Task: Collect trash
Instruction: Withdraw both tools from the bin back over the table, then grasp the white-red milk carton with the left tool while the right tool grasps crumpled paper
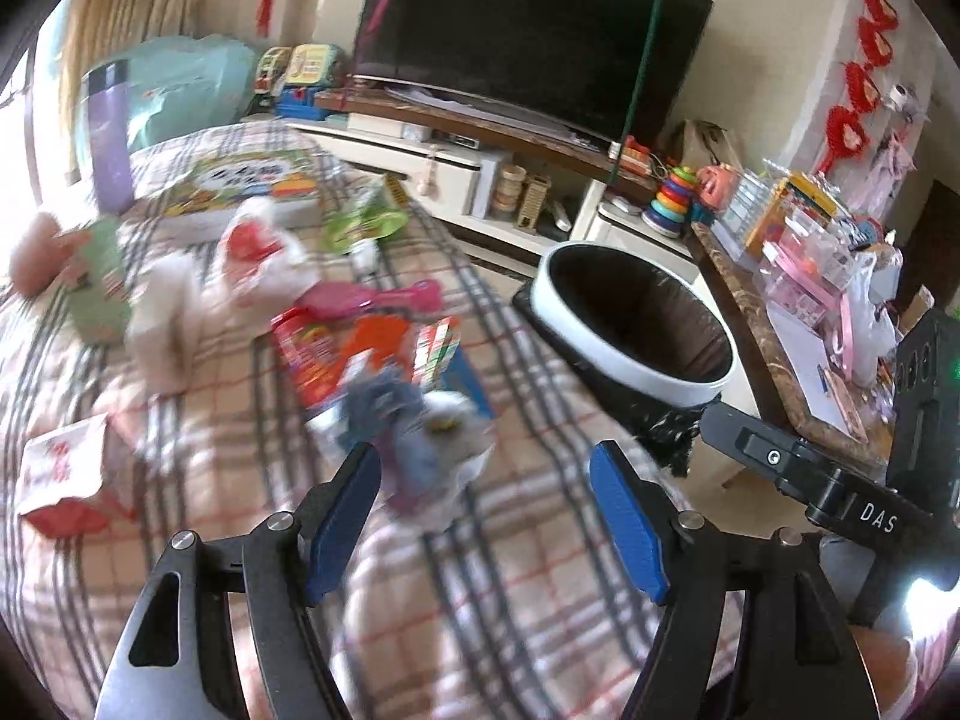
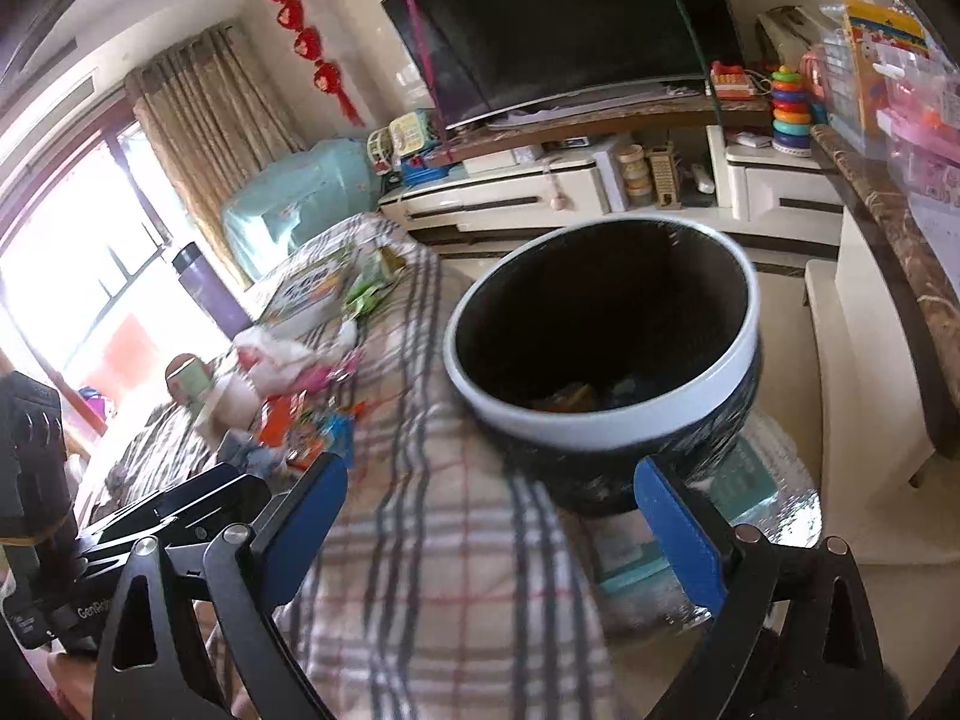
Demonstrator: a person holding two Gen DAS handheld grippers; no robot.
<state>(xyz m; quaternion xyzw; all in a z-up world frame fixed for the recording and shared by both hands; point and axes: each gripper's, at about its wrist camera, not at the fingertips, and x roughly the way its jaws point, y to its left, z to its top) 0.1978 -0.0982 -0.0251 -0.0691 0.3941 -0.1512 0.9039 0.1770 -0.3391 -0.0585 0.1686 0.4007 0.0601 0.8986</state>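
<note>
My left gripper (image 1: 486, 480) hangs open over a plaid-covered table (image 1: 540, 570). A crumpled grey-blue and white wad (image 1: 420, 426) lies just ahead of its left pad, with nothing pressed between the pads. Beyond lie a red snack packet (image 1: 312, 354), a pink wrapper (image 1: 372, 300), a white bag with red print (image 1: 258, 252) and a green packet (image 1: 360, 222). A trash bin (image 1: 660, 384) with a white rim and black liner stands off the table's right edge. My right gripper (image 2: 492, 471) is wide open and empty, just short of the bin (image 2: 570, 426), which has some scraps inside.
A purple bottle (image 1: 111, 126), a picture book (image 1: 240, 180) and a green cup (image 1: 99, 282) stand on the table's far left. A red-and-white packet (image 1: 60, 474) lies near left. A TV (image 1: 528, 36) on a low cabinet is behind; a counter with toys (image 1: 798, 228) runs along the right.
</note>
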